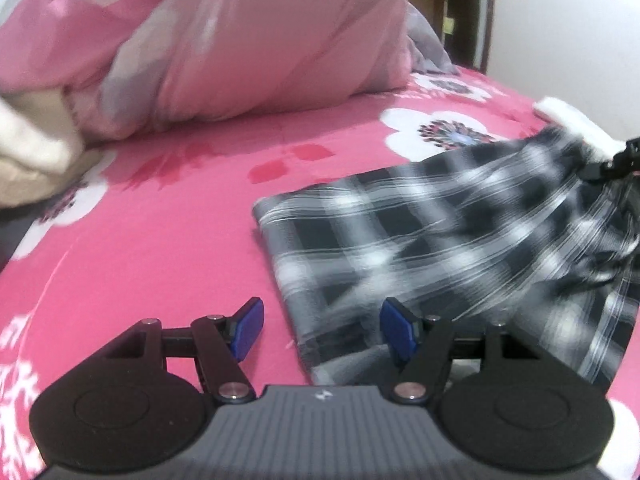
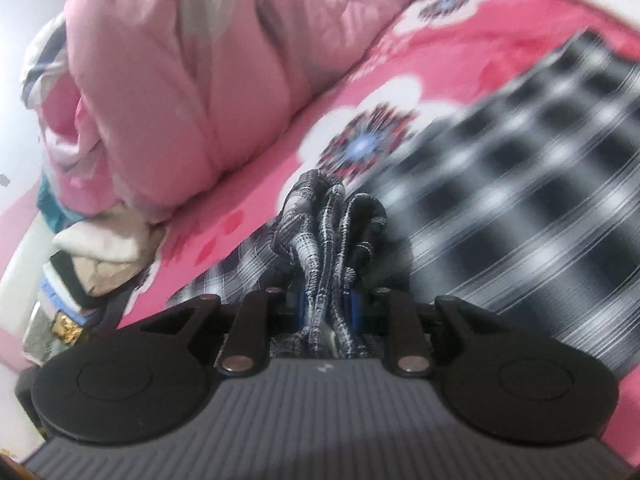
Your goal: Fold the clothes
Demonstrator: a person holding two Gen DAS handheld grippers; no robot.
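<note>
Mid-fold on the bed (image 1: 168, 216): the right gripper (image 2: 326, 312) has its fingers pinched tight on a bunched edge of the plaid garment (image 1: 440, 248), which spreads beyond them; the left gripper (image 1: 320, 330) hangs about half open, empty, over its near corner, seemingly next to be pinned or gripped
</note>
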